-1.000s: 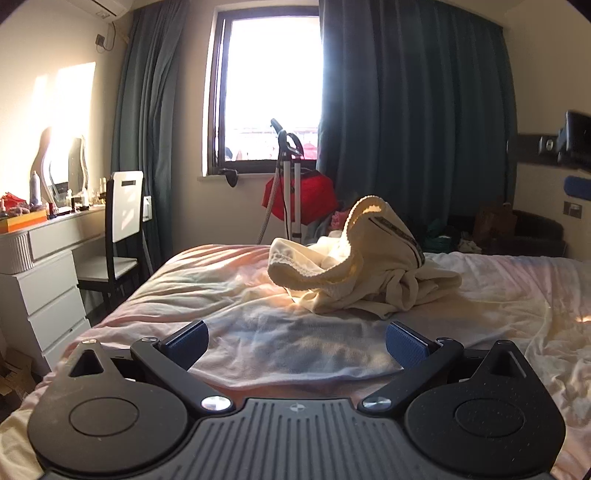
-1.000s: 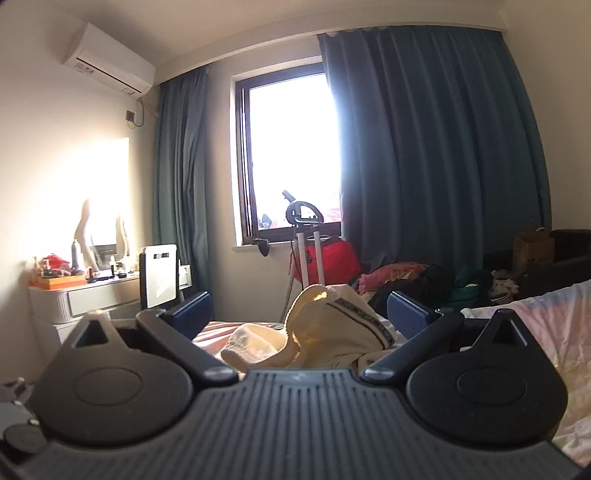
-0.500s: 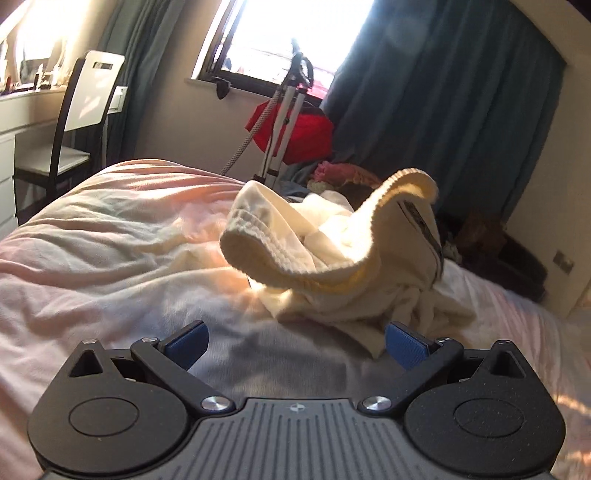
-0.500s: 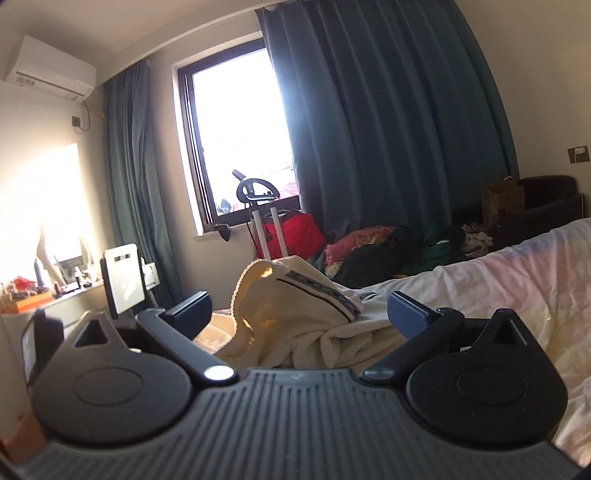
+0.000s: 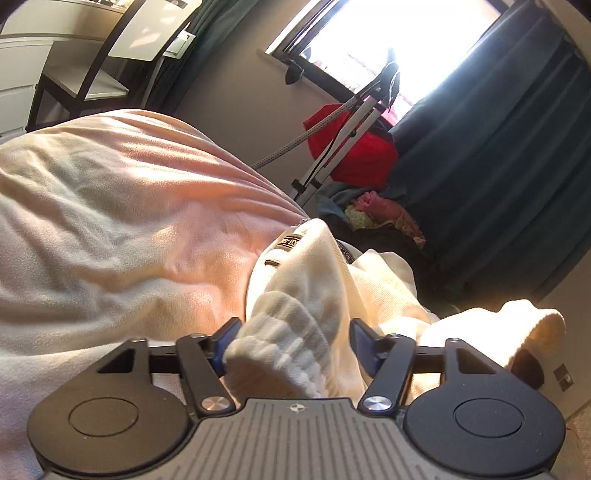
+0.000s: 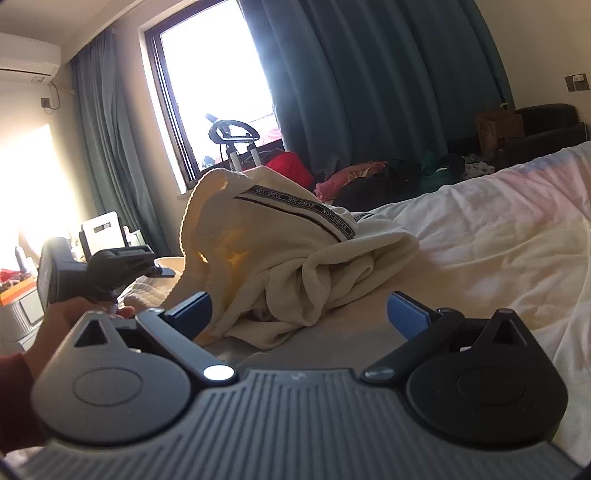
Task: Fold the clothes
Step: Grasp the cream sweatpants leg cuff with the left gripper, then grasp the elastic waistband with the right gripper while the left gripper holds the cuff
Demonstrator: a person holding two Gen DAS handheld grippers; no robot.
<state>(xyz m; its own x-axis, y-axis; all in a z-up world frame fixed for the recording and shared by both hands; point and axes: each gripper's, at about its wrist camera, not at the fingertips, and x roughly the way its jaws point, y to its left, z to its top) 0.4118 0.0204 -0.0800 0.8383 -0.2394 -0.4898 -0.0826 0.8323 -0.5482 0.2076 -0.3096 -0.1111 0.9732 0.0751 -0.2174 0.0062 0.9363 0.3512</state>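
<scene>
Two hand-held grippers, both noted over the bed w/ its rumpled pale pink-white sheet. Found the cream sweater heaped in a crumpled mound on that sheet, one ribbed edge arched up at the top, a dark printed tape band running across the upper folds. Saw the left gripper low and tilted, jaws just closed in partway, w/ the sweater's ribbed hem bunched btwn the blue pads and filling the gap from one pad to the other, so pinching cloth. Noted more of the garment spilling past the right-hand pad, incl. a second ribbed cuff lit by sun. From the right wrist view, picked out that same tool at the mound's left side, gripped by the left hand, dark red sleeve at the wrist. Found the right gripper spread wide, pads apart and bare, nothing pressed btwn them; sweater's lower folds lay just ahead, nearest the left-hand pad, touching or not unclear. Bkgd: bright window, teal curtains, red bag under the sill beside a white-legged stand, white chair by a desk.
</scene>
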